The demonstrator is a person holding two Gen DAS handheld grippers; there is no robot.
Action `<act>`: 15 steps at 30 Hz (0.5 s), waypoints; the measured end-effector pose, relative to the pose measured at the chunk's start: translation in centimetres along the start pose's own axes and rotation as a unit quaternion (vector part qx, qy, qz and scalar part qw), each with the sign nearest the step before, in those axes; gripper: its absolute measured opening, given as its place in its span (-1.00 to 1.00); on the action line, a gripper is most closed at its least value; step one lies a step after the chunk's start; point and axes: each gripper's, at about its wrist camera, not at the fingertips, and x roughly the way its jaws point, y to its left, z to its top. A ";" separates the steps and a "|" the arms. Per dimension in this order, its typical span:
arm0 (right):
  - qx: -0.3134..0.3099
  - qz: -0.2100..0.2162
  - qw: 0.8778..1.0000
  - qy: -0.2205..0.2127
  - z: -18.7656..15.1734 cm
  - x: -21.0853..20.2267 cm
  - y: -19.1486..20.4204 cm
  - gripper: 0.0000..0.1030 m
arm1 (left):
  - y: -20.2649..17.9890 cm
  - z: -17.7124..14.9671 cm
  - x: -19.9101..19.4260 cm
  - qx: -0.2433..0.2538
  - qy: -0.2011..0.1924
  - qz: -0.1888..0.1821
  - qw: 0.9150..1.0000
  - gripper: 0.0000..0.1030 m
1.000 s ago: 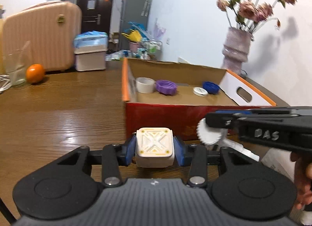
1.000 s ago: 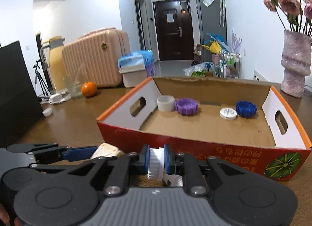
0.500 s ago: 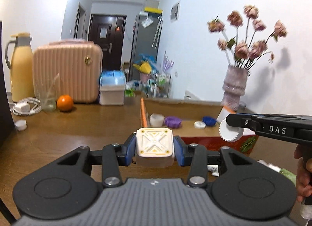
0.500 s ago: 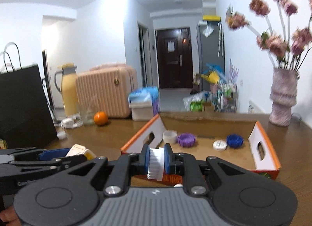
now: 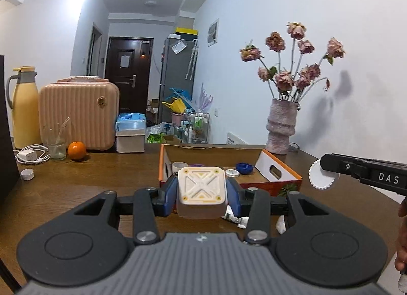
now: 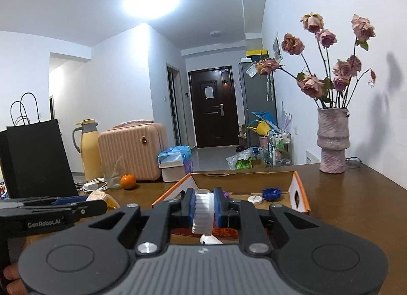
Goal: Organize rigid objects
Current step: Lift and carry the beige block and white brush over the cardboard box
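Left gripper (image 5: 201,194) pinches a cream square block (image 5: 201,191) between its blue pads; right gripper (image 6: 204,208) clamps a white ribbed disc (image 6: 202,212) edge-on. Both are held above the wooden table (image 5: 76,180), pointing slightly downward at the cardboard box (image 5: 279,171) containing a blue cap (image 5: 244,167). Vase (image 5: 281,127) beyond.

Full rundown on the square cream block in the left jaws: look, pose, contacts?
The square cream plastic block has rounded corners, a raised X pattern with yellow accents and small corner studs on its patterned face, which is turned towards the camera. It is clamped on both sides by the left gripper, whose blue jaws hold it clear of the brown wooden table.
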 end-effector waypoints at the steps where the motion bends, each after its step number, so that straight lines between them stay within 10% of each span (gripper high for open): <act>1: 0.000 0.000 1.000 -0.002 -0.1 -0.2 -0.1 -0.71 | -0.4 -0.1 0.0 0.004 0.002 0.002 1.000 -0.18; 15: 0.004 -0.015 1.000 -0.003 0.8 2.5 -3.5 -0.71 | -1.3 1.4 5.8 0.023 0.016 0.005 1.000 -0.18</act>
